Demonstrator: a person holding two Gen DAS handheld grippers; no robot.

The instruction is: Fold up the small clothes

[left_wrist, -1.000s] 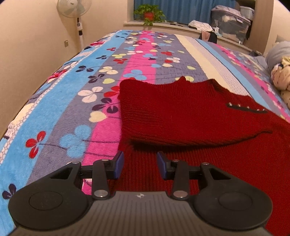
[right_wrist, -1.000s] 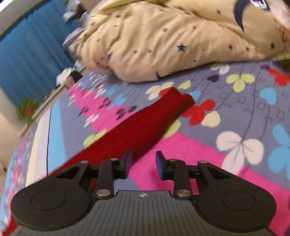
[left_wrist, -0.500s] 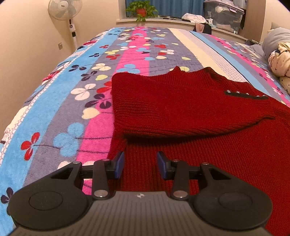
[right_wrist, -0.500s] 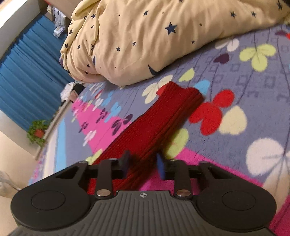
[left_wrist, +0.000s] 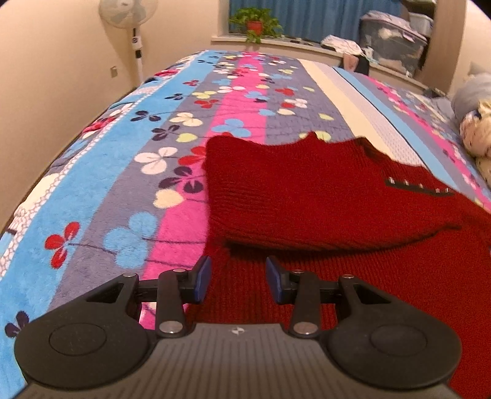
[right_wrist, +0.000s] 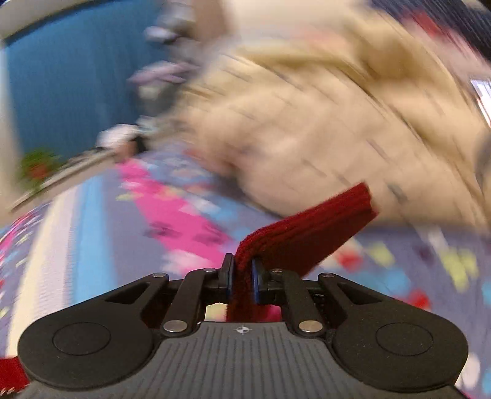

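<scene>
A dark red knitted sweater (left_wrist: 322,196) lies on the flowered bedspread (left_wrist: 129,184), one part folded over the body, with a dark studded trim (left_wrist: 417,185) at the right. My left gripper (left_wrist: 238,277) is open and empty, hovering low over the sweater's near left edge. In the right wrist view my right gripper (right_wrist: 242,276) is shut on the red sleeve (right_wrist: 310,233), which is lifted off the bed; its cuff sticks out ahead of the jaws. That view is blurred by motion.
A cream star-print duvet (right_wrist: 337,122) is bunched behind the sleeve. A standing fan (left_wrist: 132,18) is by the wall at the left. A potted plant (left_wrist: 254,24), a storage box (left_wrist: 392,36) and loose clothes sit on the sill by blue curtains. Pillows (left_wrist: 475,129) lie at the right.
My right gripper has closed on the sleeve and lifted it off the bed, swinging fast. My left gripper stays open over the sweater's edge, with its view shifted slightly.
</scene>
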